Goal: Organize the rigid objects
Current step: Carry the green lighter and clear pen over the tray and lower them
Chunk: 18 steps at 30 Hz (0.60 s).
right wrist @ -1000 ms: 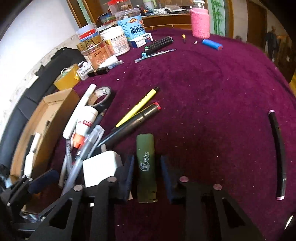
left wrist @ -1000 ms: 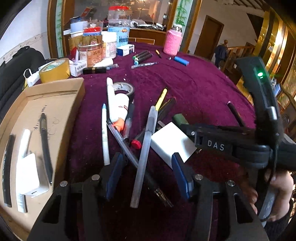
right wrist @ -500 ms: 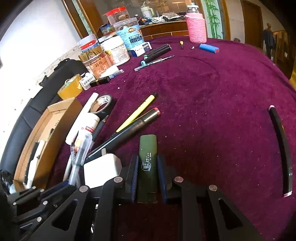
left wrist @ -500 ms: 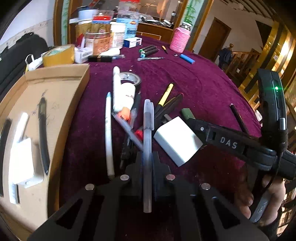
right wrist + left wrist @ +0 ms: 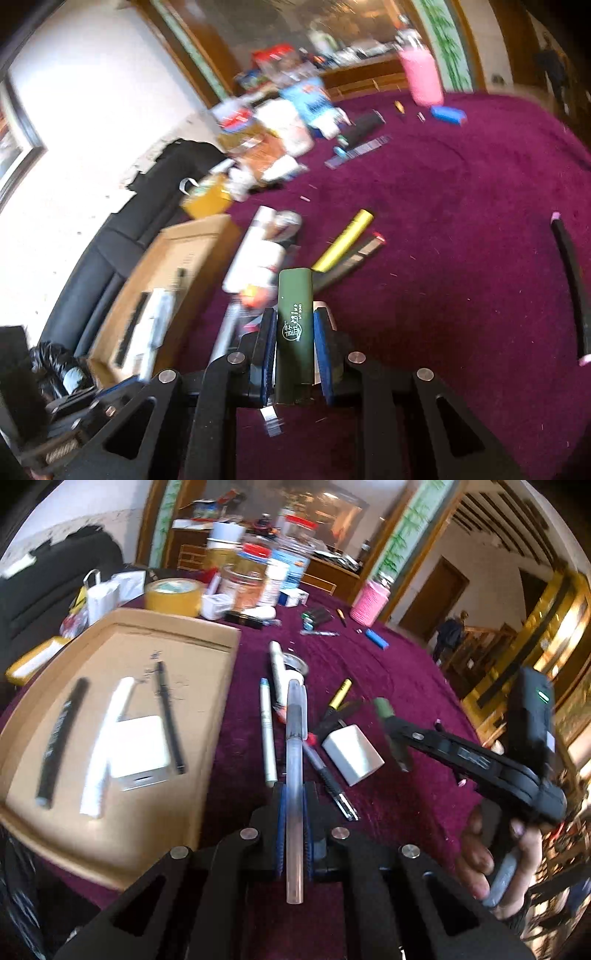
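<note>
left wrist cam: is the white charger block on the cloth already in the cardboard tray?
No. That white charger block lies on the purple cloth, right of the cardboard tray.

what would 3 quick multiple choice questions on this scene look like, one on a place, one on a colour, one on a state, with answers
1. Where does the white charger block lie?
A. in the cardboard tray
B. on the purple cloth by the pink cup
C. in the right gripper

2. What colour is the flat case that the right gripper holds?
A. yellow
B. dark green
C. blue

3. How is the left gripper?
A. open and empty
B. shut on a tape roll
C. shut on the clear pen

Answers: 1 A, it sits among pens on the tray floor; 2 B, green body with white print; 3 C, the blue pads press both sides of the pen.
</note>
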### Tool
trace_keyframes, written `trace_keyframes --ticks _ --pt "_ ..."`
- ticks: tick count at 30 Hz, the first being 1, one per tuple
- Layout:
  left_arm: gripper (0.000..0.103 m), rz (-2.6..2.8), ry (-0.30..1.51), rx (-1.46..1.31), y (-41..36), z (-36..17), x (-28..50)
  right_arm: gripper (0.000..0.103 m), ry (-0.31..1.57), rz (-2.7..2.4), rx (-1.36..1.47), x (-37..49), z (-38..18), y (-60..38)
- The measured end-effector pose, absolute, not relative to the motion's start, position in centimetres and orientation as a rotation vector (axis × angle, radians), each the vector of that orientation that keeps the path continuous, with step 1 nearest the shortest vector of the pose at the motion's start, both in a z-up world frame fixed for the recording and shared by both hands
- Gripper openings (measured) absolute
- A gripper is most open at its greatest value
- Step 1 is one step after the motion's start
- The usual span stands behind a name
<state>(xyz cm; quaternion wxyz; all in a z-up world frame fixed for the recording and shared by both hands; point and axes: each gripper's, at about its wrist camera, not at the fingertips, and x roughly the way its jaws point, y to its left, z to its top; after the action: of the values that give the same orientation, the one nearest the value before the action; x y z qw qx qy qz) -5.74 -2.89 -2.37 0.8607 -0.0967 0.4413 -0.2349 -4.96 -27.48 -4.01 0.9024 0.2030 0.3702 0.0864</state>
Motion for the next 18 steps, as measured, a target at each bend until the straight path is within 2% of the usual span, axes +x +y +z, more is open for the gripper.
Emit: trace_keyframes --ticks 7,18 --pt "0.008 -0.395 0.873 -0.283 3.7 -0.3 -4.7 0.022 0.721 0.329 0.332 -4.9 0.3 -19.4" --pt "0.008 -0.216 0.959 -0.317 10.4 -4.0 1.2 0.022 0.855 0.412 0.219 3.6 -2.3 -10.8"
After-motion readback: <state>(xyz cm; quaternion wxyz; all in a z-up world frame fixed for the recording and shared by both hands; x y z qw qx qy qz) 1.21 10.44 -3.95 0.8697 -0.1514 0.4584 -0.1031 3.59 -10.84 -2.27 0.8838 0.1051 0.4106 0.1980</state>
